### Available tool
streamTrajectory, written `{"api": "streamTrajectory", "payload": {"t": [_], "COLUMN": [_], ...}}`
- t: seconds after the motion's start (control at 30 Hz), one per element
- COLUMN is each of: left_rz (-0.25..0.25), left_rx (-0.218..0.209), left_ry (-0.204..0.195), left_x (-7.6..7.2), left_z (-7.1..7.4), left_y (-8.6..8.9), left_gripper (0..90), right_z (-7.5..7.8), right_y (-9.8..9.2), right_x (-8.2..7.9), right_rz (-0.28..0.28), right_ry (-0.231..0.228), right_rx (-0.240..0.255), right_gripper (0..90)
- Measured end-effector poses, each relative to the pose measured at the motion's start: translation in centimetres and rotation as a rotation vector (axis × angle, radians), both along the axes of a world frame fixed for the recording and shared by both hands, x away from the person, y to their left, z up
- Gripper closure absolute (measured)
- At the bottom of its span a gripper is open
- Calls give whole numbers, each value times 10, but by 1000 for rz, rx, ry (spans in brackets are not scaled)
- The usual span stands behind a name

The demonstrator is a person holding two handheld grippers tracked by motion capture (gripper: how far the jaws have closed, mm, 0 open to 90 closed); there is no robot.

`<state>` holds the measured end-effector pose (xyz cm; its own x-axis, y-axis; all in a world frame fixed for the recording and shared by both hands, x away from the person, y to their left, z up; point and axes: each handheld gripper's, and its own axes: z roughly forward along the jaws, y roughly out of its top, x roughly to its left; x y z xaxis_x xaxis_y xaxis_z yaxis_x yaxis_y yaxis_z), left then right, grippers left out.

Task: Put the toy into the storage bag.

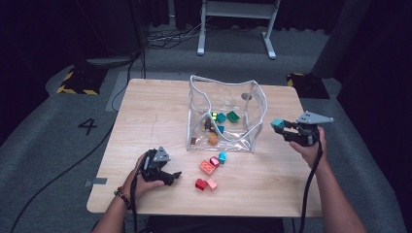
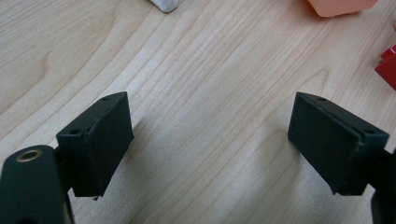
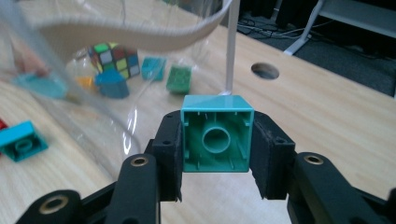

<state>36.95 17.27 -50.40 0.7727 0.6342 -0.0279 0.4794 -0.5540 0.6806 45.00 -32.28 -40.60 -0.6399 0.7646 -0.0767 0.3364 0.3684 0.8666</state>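
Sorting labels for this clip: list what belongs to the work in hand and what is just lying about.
In the work:
- teal block, clamped in the right gripper
- clear bag holding blocks
- loose blocks on the table

Lying about:
- left gripper, jaws open
- white stand
- floor cables

The counter (image 1: pixel 145 116) is surfaced in pale, matt wood grain. The teal block (image 3: pixel 217 134) is moulded in smooth plastic, and the bag (image 1: pixel 224 92) is made of clear, glossy plastic.

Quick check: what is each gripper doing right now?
Left gripper: open, nothing between its jaws, low over the table.
Right gripper: shut on a teal block.
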Motion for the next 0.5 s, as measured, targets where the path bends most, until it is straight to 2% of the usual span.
{"api": "streamTrajectory", "payload": {"t": [0.27, 0.3, 0.37, 0.5], "left_rz": [1, 1, 1, 1], "left_rx": [3, -5, -4, 0], "left_ry": [-2, 6, 5, 0], "left_x": [0, 0, 0, 0], "left_z": [0, 0, 0, 0], "left_y": [0, 0, 0, 0], "left_gripper": [141, 141, 141, 141], "right_z": [27, 30, 36, 52], "right_y": [1, 2, 3, 5], "right_x": [22, 24, 28, 35], "right_rz": [-36, -35, -31, -18], "right_ry": [-17, -19, -23, -37], "right_rx": [19, 27, 20, 36], "right_gripper": [591, 591, 591, 591]}}
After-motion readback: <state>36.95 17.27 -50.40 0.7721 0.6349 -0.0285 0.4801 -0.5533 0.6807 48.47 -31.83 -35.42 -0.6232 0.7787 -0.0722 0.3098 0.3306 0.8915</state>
